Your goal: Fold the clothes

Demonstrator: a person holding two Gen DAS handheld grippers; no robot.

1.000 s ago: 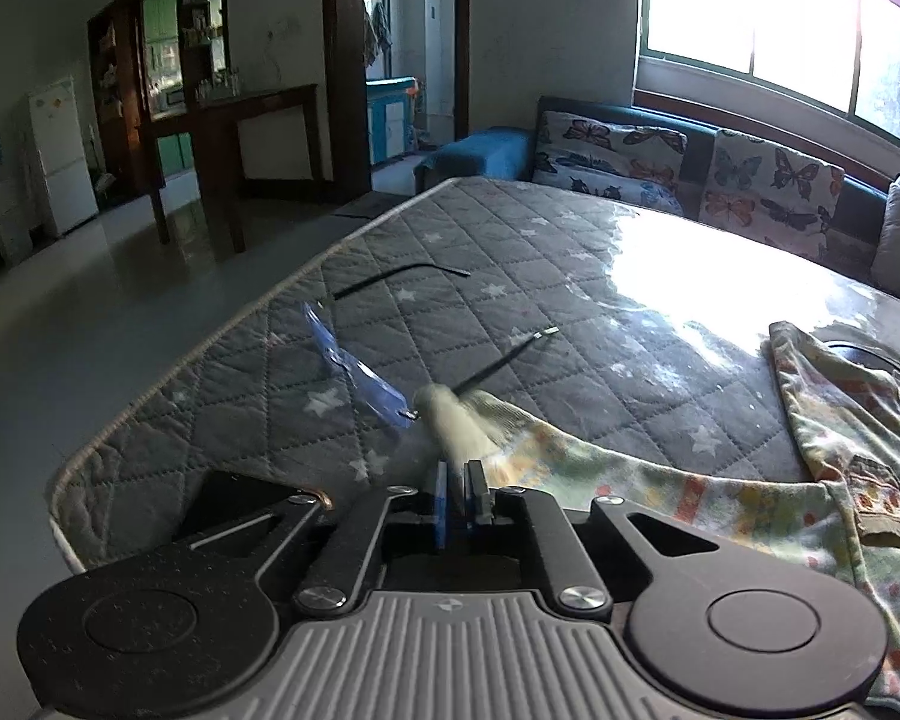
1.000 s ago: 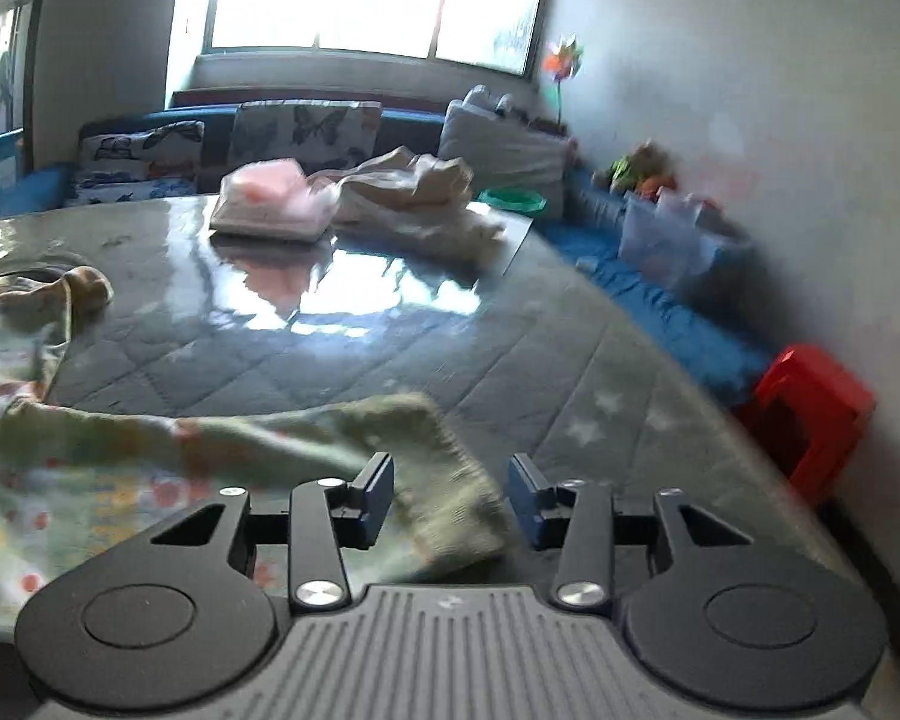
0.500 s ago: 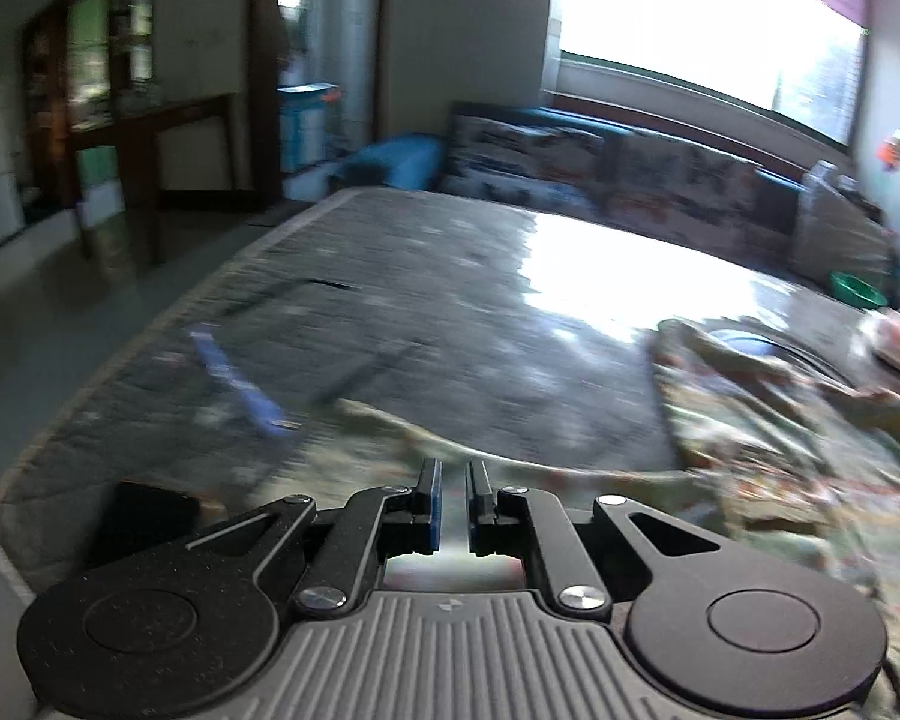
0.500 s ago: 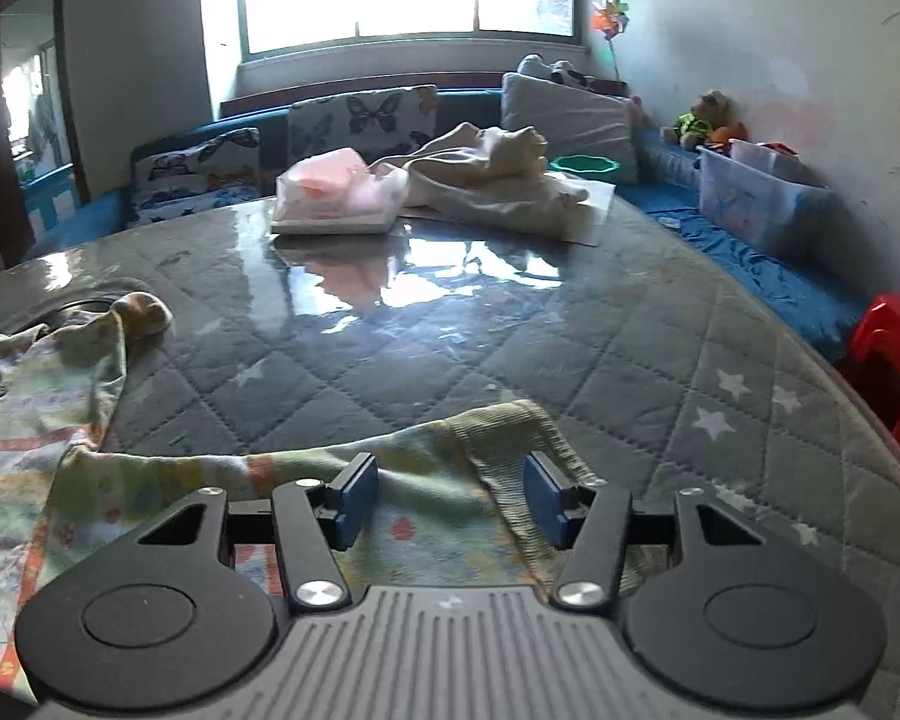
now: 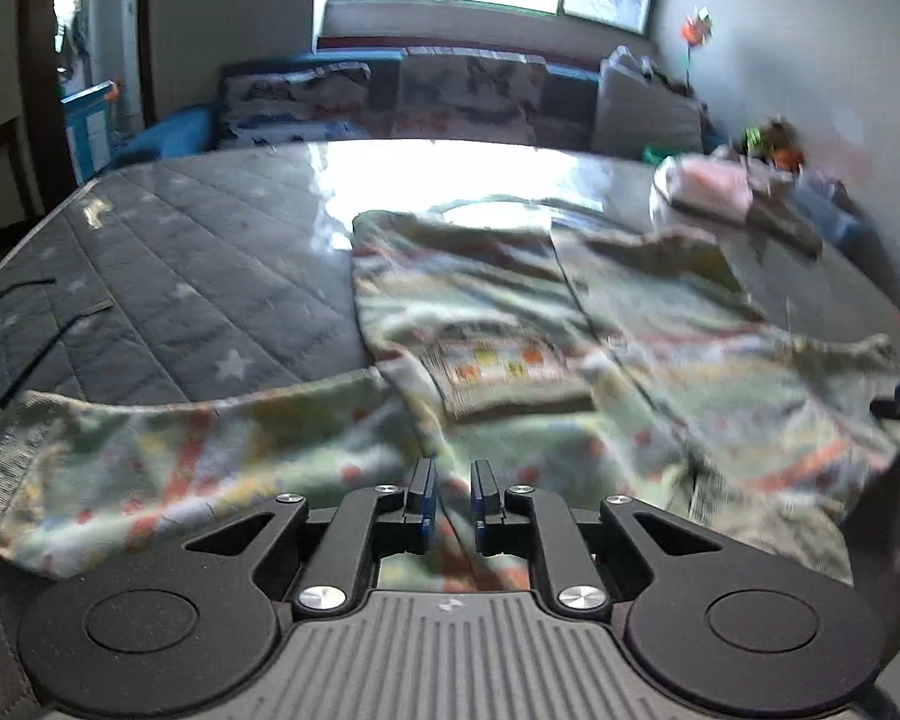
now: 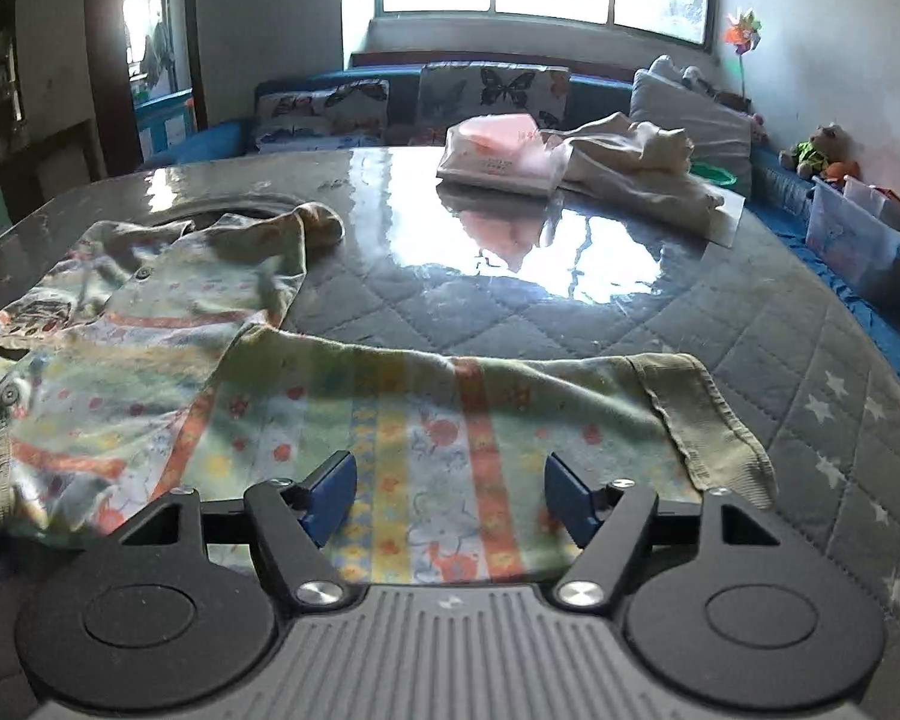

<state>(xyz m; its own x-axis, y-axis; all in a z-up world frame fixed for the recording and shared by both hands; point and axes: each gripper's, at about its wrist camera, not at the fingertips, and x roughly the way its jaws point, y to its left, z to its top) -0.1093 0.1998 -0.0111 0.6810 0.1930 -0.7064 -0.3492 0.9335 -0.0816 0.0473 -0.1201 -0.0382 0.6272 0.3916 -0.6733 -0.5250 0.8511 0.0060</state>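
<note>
A pale green patterned child's garment (image 5: 510,348) lies spread on the grey quilted mattress (image 5: 180,276). My left gripper (image 5: 452,495) is nearly shut, its jaws pinching a fold of the garment's lower edge. In the right wrist view the garment (image 6: 390,396) lies with one leg and its ribbed cuff (image 6: 708,420) stretched to the right. My right gripper (image 6: 450,501) is wide open and empty, low over that leg.
A pink folded stack (image 6: 498,153) and a beige heap of clothes (image 6: 636,162) sit at the mattress's far side. A sofa with butterfly cushions (image 6: 498,90) stands behind. The mattress edge (image 6: 870,372) drops off at the right, with a blue mat beyond.
My left gripper swung right, from the mattress's left corner to over the garment's middle, still pinching cloth. My right gripper opened wider and shifted left along the leg.
</note>
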